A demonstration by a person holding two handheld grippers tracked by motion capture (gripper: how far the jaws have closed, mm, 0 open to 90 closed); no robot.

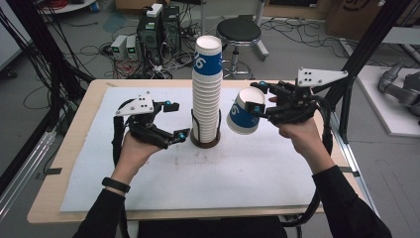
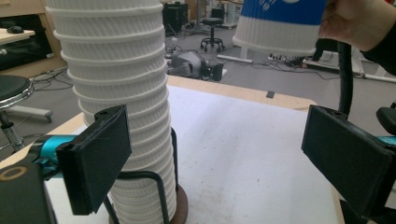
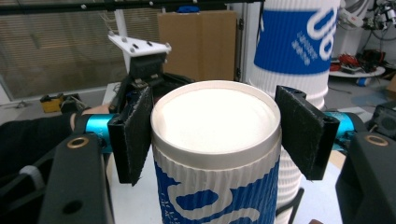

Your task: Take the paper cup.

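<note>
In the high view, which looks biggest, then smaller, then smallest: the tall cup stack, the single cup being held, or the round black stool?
1. Cup stack, the tallest by far.
2. Single cup, held tilted in the right gripper.
3. Stool.
The single cup and the stool look nearly alike; the stool stands farther off, so that order is unsure.

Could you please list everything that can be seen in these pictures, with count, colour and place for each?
Tall stack of ribbed white paper cups with a blue band on the top one: one stack, white and blue, table centre.
Round dark holder with black wire uprights: one, brown and black, under the stack.
Single ribbed white and blue paper cup: one, tilted, right of the stack, held above the table.
White mat: one, covering the tabletop.
Light wooden table: one, beige.
Black round stool: one, on the floor behind the table.
Computer boxes and cables: several, black and grey, floor behind.
Left gripper: black, open, left of the stack.
Right gripper: black, fingers shut on the single cup.
</note>
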